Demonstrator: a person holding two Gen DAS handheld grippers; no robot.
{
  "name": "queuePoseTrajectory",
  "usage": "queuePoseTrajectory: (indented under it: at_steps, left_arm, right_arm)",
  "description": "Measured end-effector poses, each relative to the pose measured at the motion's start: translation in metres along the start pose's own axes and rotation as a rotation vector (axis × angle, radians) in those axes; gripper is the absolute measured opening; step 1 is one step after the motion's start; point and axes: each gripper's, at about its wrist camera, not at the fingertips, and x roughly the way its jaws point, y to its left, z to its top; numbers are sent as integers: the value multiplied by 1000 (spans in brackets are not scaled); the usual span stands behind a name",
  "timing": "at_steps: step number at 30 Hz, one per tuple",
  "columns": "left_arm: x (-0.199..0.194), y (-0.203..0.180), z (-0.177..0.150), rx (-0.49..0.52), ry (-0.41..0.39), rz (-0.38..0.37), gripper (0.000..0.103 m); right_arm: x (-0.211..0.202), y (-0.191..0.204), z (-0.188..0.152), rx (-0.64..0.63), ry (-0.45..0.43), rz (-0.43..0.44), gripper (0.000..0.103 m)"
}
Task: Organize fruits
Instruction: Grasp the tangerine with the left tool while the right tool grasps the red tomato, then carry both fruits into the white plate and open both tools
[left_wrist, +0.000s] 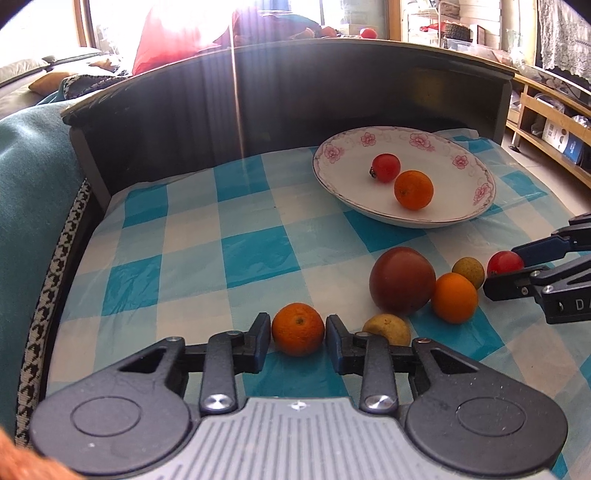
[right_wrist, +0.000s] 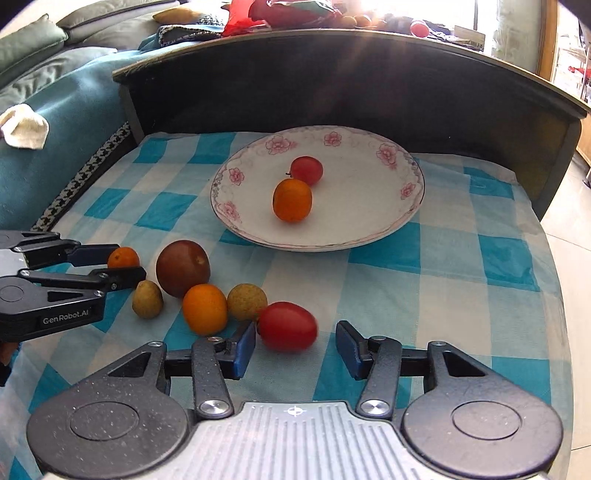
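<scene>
- Sunlit living room, sofa to one side, and a bench (right_wrist: 461, 295) under a blue-and-white checked cloth with a dark curved back wall behind it.
- Left gripper (left_wrist: 298, 332): its fingers (left_wrist: 263, 334) stand on either side of a small orange (left_wrist: 298, 328), each just at the skin; I cannot tell whether they press yet. It sits nearest the front edge, so it looks like the easy first pick.
- Right gripper (right_wrist: 295, 345): fingers (right_wrist: 243, 349) spread wide around a red tomato (right_wrist: 288, 325); one pad touches, the other stands apart, so nothing is gripped. It looks lined up to close.
- Between the two, near the front edge, lie a dark red-brown fruit (right_wrist: 183, 267), a second orange (right_wrist: 205, 308), and two yellowish small fruits (right_wrist: 147, 299) (right_wrist: 246, 301), bunched and touching.
- Flowered plate (right_wrist: 391, 155) sits toward the back wall, holding one orange (right_wrist: 292, 200) and one tomato (right_wrist: 306, 170), evidently the collecting spot.
- Readable writing: "GenRobot.AI" on the left gripper's body (right_wrist: 65, 320); on the right one only "DA" shows.
</scene>
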Motion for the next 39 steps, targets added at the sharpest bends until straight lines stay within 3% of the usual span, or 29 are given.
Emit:
queuePoseTrajectory:
  at_steps: [5,9,28,39]
  left_arm:
    - [-2,0,0,-10,-1,-6,39]
    - [-4,-1,1,-10,3,-8,38]
    - [-26,-7,17,-21,-45,-35,38]
    - [-15,-35,51,31,-85,-64,38]
  right_arm:
    - [0,1,2,4,0,12,29]
    - [-1,7,2,-26,3,-15,29]
    - [-19,3,6,22,-28,13,28]
    - [-22,-10,26,61,-81,-7,28]
